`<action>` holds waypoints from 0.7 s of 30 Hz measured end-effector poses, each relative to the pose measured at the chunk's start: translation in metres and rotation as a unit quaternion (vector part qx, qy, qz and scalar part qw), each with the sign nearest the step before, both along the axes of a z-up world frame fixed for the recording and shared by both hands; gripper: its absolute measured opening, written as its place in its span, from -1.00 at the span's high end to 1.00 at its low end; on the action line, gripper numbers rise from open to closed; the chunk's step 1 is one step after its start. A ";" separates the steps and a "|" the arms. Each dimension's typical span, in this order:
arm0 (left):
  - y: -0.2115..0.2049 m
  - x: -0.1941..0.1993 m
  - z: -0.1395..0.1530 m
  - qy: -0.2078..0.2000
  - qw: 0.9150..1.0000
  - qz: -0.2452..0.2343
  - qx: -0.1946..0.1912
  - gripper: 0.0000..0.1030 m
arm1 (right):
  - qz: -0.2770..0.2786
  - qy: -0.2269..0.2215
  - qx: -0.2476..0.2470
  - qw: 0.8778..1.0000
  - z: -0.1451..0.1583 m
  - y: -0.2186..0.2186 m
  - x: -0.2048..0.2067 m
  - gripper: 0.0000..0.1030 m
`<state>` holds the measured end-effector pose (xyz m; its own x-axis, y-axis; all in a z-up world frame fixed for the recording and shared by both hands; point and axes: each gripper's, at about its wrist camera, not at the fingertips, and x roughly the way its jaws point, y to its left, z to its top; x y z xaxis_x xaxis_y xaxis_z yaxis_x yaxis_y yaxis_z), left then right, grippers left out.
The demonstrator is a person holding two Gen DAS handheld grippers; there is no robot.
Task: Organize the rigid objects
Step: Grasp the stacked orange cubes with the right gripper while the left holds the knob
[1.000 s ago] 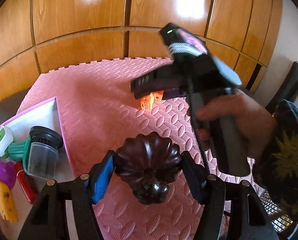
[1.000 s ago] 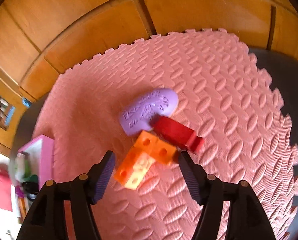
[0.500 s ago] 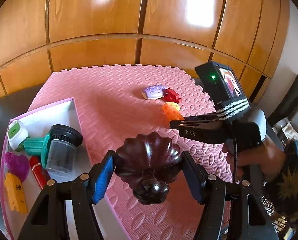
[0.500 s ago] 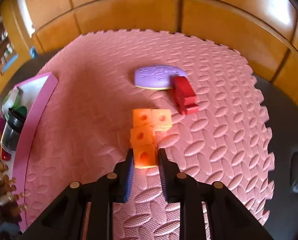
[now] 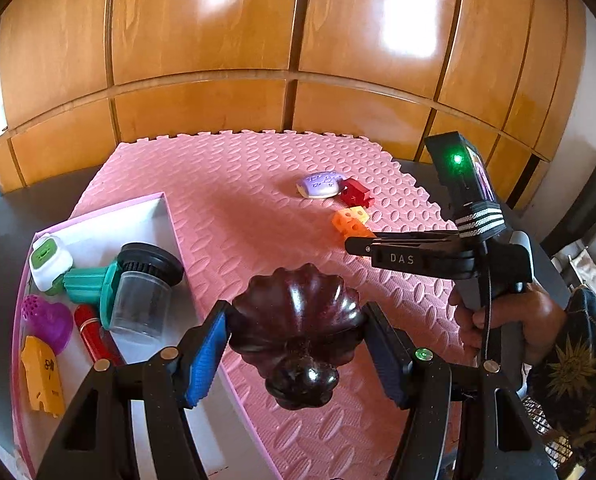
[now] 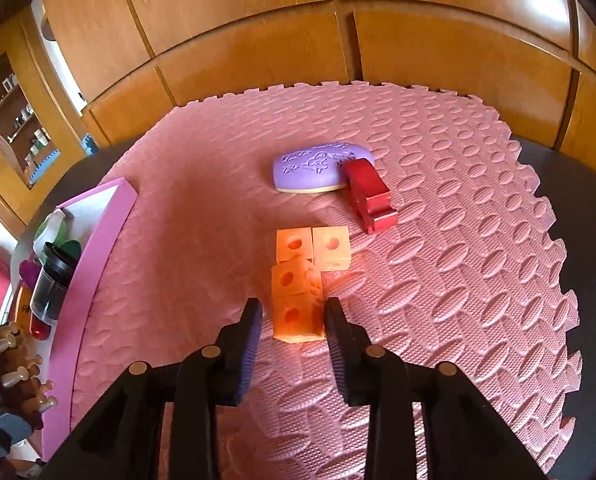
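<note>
grippers: 2 (left [image 5: 298, 344], right [image 6: 291, 330]) | dark fluted knob [image 5: 295, 320]: 1 | orange cubes [image 6: 298, 280]: 4, joined | purple oval piece [image 6: 318, 166]: 1 | red block [image 6: 368, 196]: 1 | tray [image 5: 137, 208]: 1 | jar [image 5: 141, 288]: 1 | purple heart [image 5: 45, 320]: 1 | yellow piece [image 5: 41, 376]: 1 | mat [image 6: 438, 260]: 1

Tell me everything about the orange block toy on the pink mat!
The orange block toy is four plastic-looking cubes joined in an L, each with a round hole on top. It lies flat on the pink mat, near the red piece. Its nearest cube sits between the opening right gripper jaws, a gap on the left side.
</note>
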<state>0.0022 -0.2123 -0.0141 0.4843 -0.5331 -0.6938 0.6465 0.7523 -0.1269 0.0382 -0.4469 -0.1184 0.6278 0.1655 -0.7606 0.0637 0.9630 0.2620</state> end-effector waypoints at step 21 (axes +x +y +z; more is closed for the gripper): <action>-0.002 0.002 -0.007 0.013 1.000 0.001 0.005 -0.29 | -0.032 -0.001 -0.095 0.995 -0.005 0.007 0.016 -0.10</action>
<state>0.0043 -0.2145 -0.0210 0.4666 -0.5254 -0.7115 0.6421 0.7545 -0.1360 0.0542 -0.4402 -0.1236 0.6342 -0.0224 -0.7728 0.1267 0.9891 0.0754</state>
